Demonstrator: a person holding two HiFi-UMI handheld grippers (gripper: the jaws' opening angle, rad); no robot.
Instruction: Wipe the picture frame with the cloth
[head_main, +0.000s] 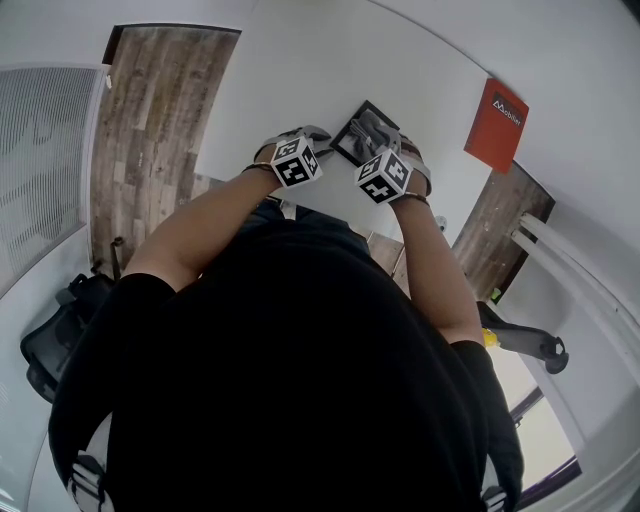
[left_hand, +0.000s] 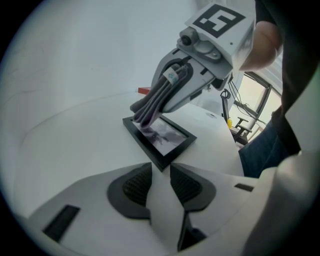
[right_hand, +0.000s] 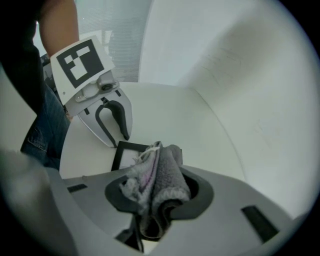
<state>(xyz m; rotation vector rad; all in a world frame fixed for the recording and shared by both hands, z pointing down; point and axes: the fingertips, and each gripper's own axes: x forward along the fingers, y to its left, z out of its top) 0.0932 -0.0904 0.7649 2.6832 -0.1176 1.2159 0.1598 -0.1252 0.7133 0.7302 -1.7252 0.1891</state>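
Our right claw (right_hand: 158, 192) is squeezed tight on a folded gray cloth (right_hand: 162, 170), so the cloth cannot slip while we rub. The cloth reaches down onto the upper left part of the black picture frame (left_hand: 170, 137). The frame lies flat on the white counter (left_hand: 75, 130), in the middle of the left gripper view. Our left claw (left_hand: 160, 172) is a little open and pinches nothing. It sits right by the frame's near corner, we think to stop the frame sliding.
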